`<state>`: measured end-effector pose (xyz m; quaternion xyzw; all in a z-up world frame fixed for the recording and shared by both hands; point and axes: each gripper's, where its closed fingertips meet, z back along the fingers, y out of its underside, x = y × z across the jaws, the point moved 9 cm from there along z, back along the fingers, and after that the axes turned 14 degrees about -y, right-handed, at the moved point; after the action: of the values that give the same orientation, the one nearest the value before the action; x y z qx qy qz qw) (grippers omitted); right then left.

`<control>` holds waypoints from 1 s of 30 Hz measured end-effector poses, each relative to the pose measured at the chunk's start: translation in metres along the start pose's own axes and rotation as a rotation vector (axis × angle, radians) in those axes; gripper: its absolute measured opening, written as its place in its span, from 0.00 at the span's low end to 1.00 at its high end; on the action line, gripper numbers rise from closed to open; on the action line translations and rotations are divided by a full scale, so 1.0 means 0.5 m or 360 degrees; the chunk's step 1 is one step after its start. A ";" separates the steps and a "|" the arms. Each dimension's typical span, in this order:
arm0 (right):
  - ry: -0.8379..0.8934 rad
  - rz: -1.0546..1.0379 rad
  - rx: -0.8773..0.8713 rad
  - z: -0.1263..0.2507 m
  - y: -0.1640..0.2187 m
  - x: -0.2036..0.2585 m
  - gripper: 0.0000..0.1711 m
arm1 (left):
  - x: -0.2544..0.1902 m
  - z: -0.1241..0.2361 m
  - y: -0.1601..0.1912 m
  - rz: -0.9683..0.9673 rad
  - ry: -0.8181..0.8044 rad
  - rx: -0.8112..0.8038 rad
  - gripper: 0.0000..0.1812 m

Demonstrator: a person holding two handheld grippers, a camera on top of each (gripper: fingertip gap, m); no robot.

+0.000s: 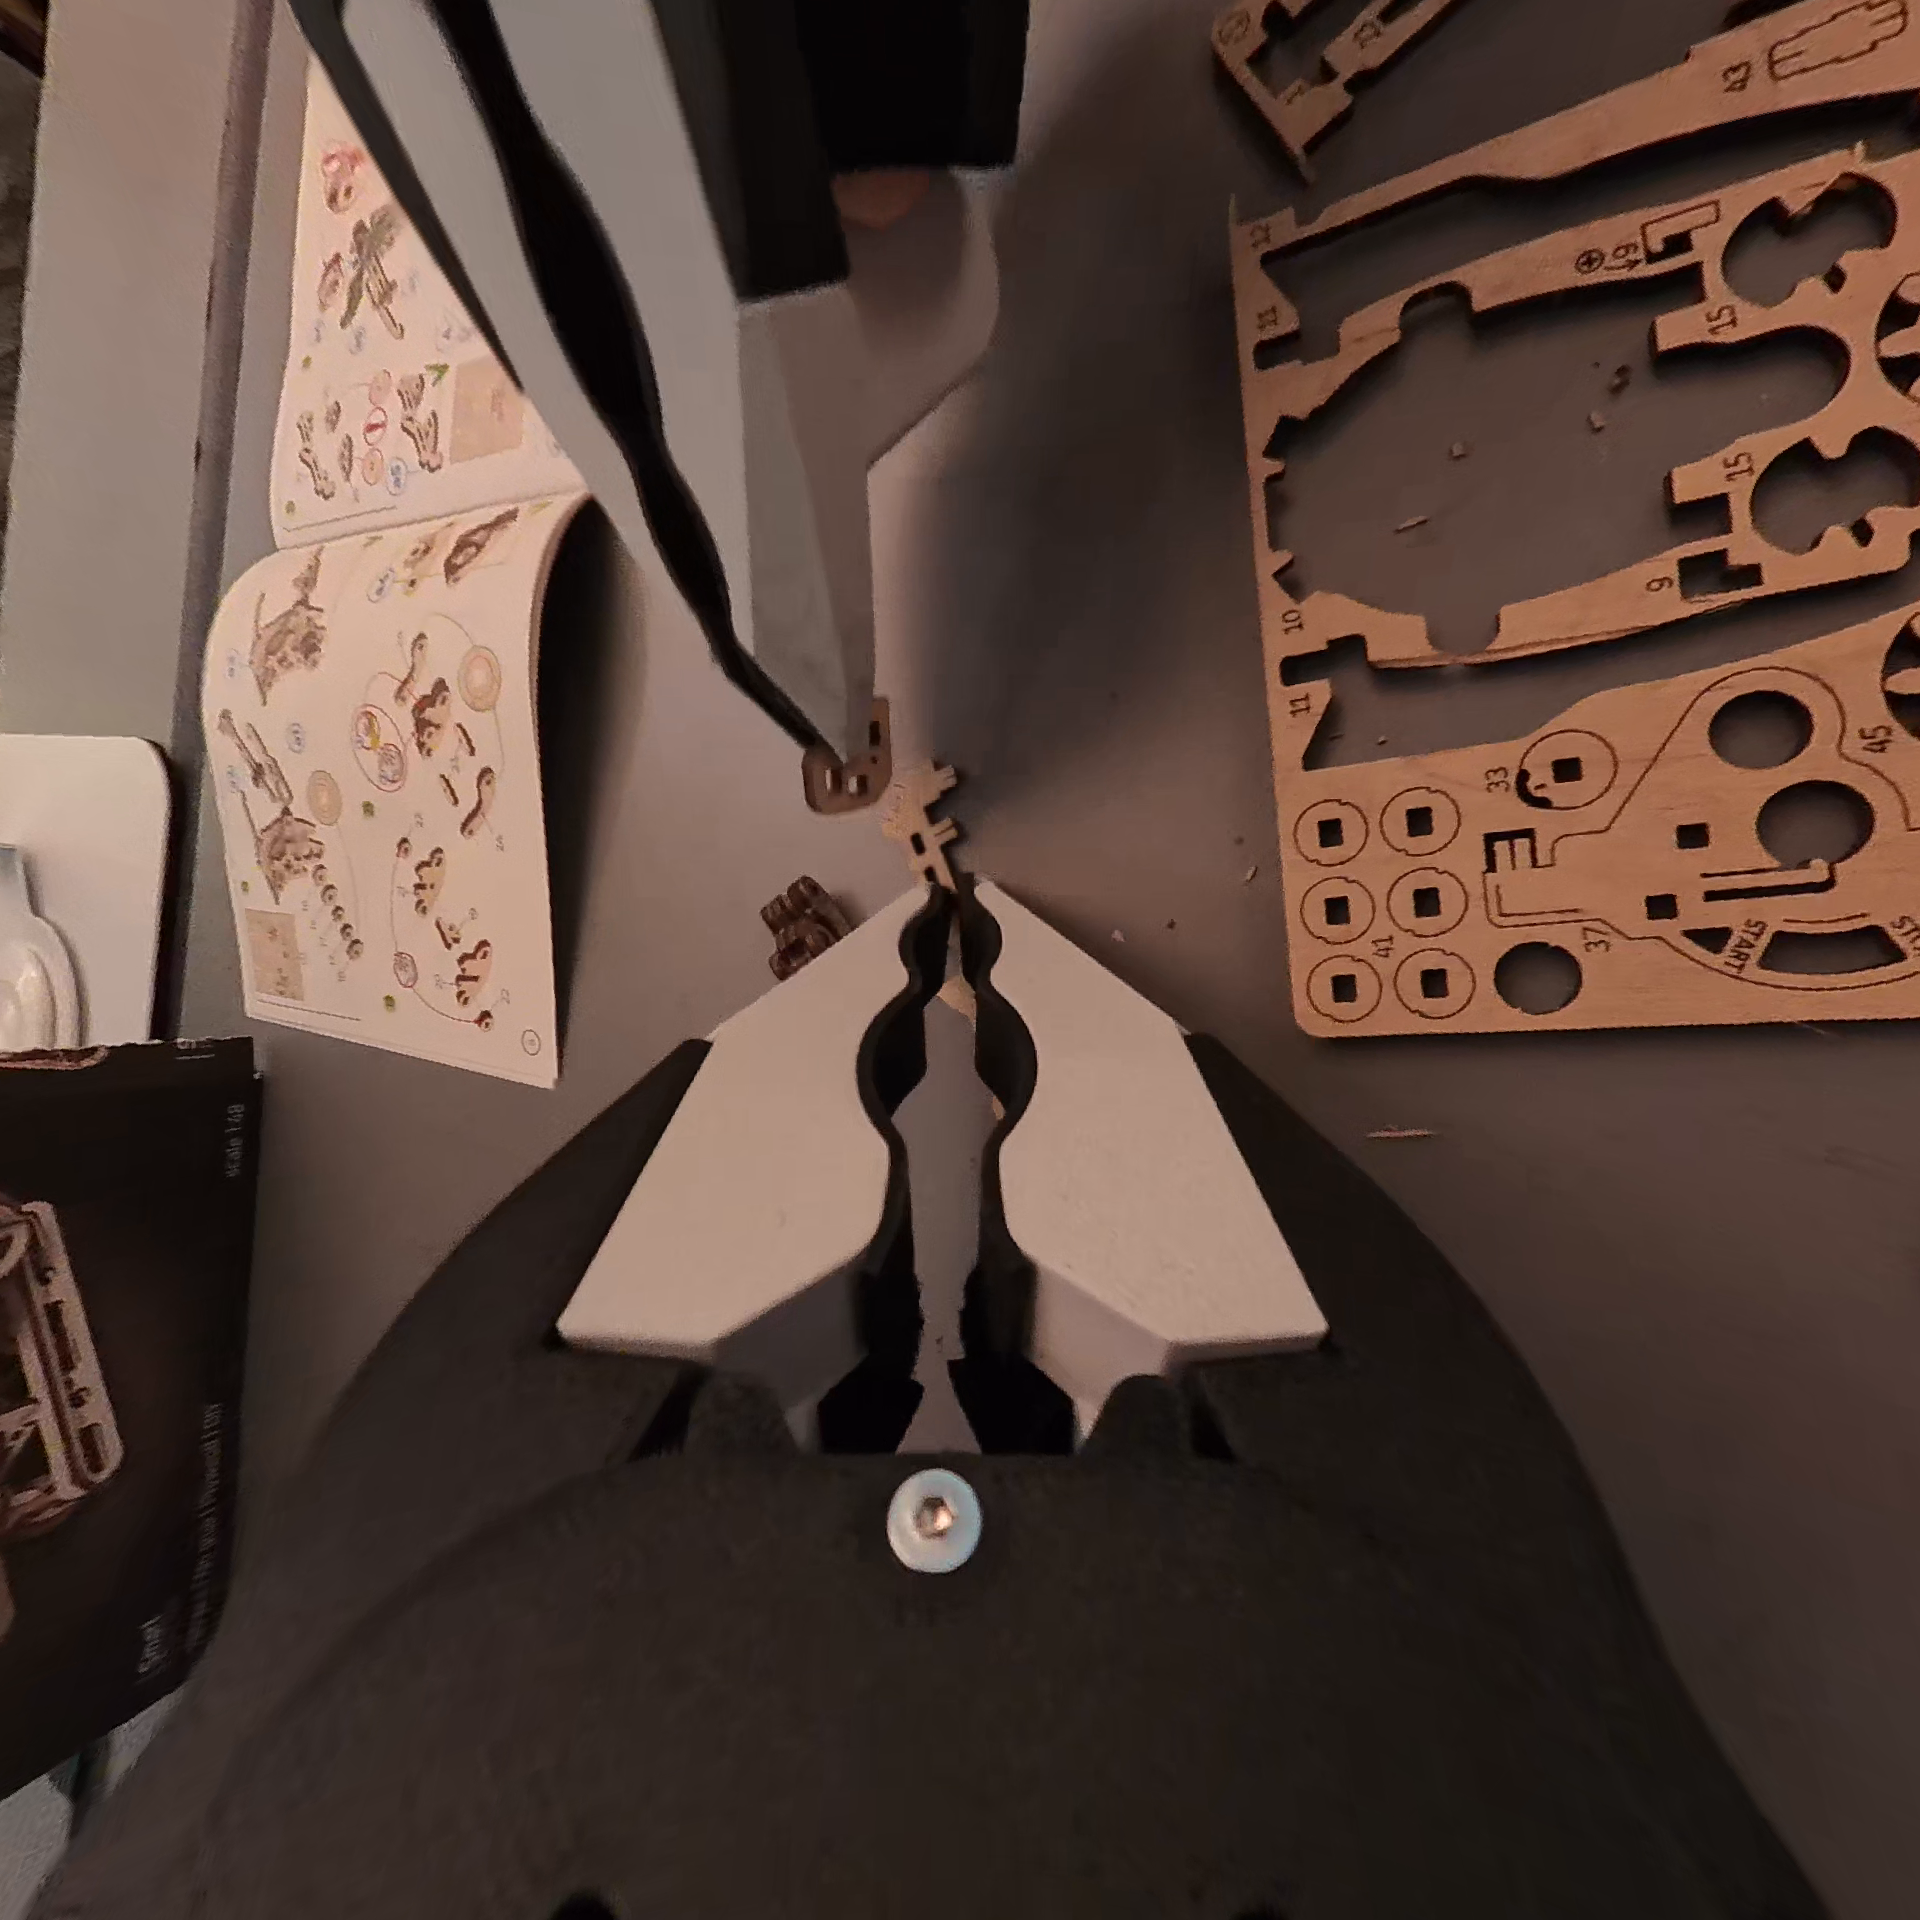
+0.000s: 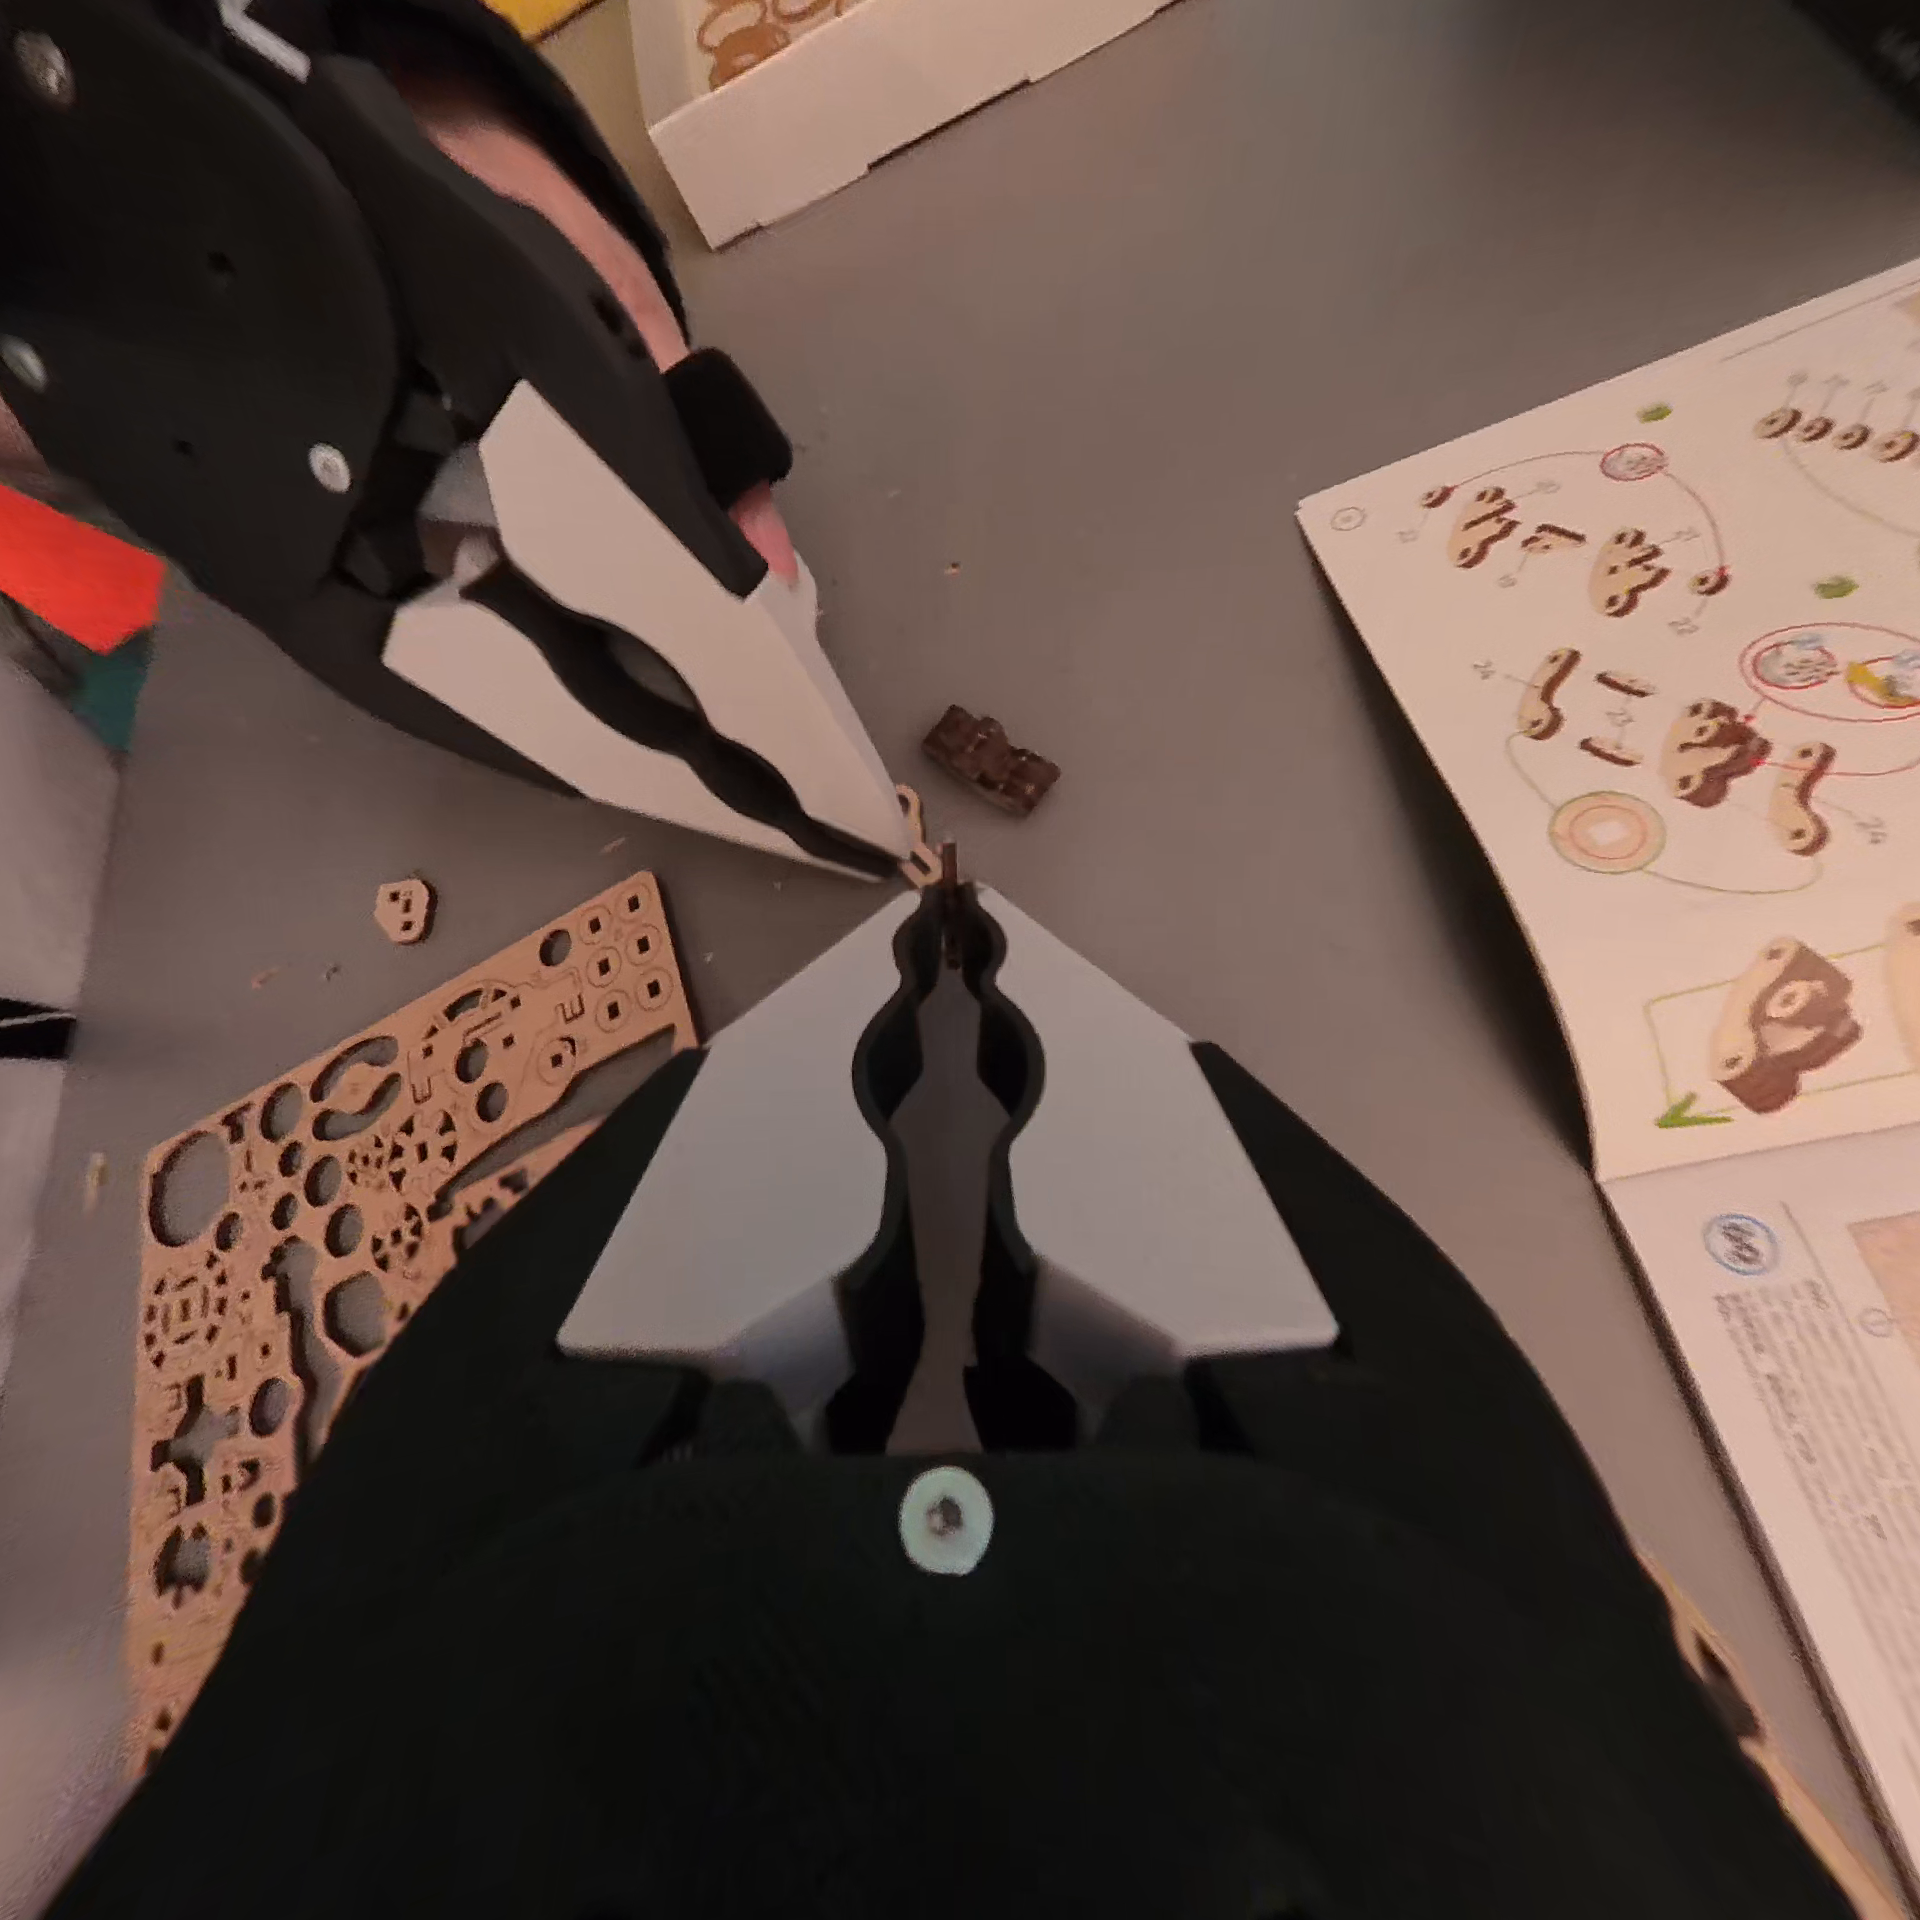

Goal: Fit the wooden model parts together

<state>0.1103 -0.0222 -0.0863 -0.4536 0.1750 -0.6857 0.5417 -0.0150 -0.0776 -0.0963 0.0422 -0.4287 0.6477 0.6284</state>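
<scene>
My left gripper (image 1: 951,896) is shut on a pale notched wooden strip (image 1: 928,826) that sticks out past its tips. My right gripper (image 1: 836,771) comes in from above, shut on a small wooden plate with square holes (image 1: 854,784). The strip's far end meets the plate's edge just above the grey table. In the right wrist view, my right gripper (image 2: 945,896) holds the plate (image 2: 948,878) edge-on. My left gripper (image 2: 896,857) holds the strip (image 2: 914,821) against it from the upper left. A small dark assembled block (image 1: 800,920) (image 2: 992,774) lies on the table nearby.
Punched-out plywood sheets (image 1: 1558,883) (image 2: 364,1195) lie flat on one side. An open instruction booklet (image 1: 395,779) (image 2: 1662,779) lies on the other. A black box (image 1: 104,1351), a white box (image 2: 831,135) and a small loose wooden piece (image 2: 405,909) sit around the edges. Less than 4 cm separates the two grippers' tips. The small loose wooden piece (image 2: 405,909) is about 15 cm from both grippers' fingertips.
</scene>
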 end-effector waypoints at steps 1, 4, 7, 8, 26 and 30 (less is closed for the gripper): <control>0.0015 0.0035 0.0020 0.004 0.001 0.004 0.01 | 0.003 0.001 0.002 0.0024 0.0026 0.0008 0.00; -0.0001 0.0131 0.0101 0.010 0.005 0.017 0.01 | 0.012 0.005 0.006 0.0130 0.0139 0.0016 0.00; -0.0104 0.0281 0.0180 0.005 0.010 0.038 0.01 | 0.021 0.008 0.009 0.0264 0.0268 0.0016 0.00; -0.0143 0.0315 0.0190 0.003 0.011 0.044 0.01 | 0.025 0.008 0.011 0.0303 0.0301 0.0018 0.00; 0.0190 0.1073 0.0419 -0.061 0.013 0.087 0.01 | 0.045 0.002 0.042 0.0737 0.0815 0.0009 0.00; 0.0187 0.1065 0.0439 -0.066 0.015 0.085 0.01 | 0.046 0.005 0.039 0.0713 0.0779 0.0019 0.05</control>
<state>0.0878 -0.0716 -0.0910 -0.2537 0.2503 -0.5127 0.7811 -0.0376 -0.0581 -0.0911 -0.2063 -0.2597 0.7633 0.5544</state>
